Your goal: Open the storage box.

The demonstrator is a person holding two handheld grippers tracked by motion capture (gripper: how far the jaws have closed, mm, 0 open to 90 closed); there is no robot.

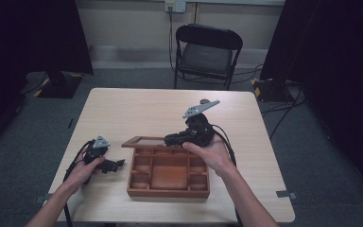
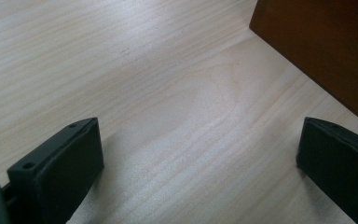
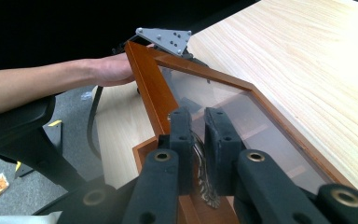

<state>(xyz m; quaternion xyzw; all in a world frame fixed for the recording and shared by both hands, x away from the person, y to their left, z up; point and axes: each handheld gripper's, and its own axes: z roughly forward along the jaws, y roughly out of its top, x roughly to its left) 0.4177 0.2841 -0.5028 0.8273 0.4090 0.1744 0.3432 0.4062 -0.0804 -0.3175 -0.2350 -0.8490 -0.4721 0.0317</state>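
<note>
Right claw [image 3: 199,140] pinches the box lid's clasp [image 3: 205,179]; left claw [image 2: 200,154] gapes beside.

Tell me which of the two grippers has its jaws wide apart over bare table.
The left gripper, beside the wooden box. Its jaws stand wide apart with nothing between them, while the right gripper is clamped on the metal latch of the box's glass lid.

Box [image 2: 326,51] cut off by frame edge; latch [image 3: 203,179] perhaps between fingers.

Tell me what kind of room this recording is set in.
Probably a lab or studio set up for recording: dark curtains hang at both sides, cables trail over grey carpet, and a lone folding chair faces the wooden table.
</note>
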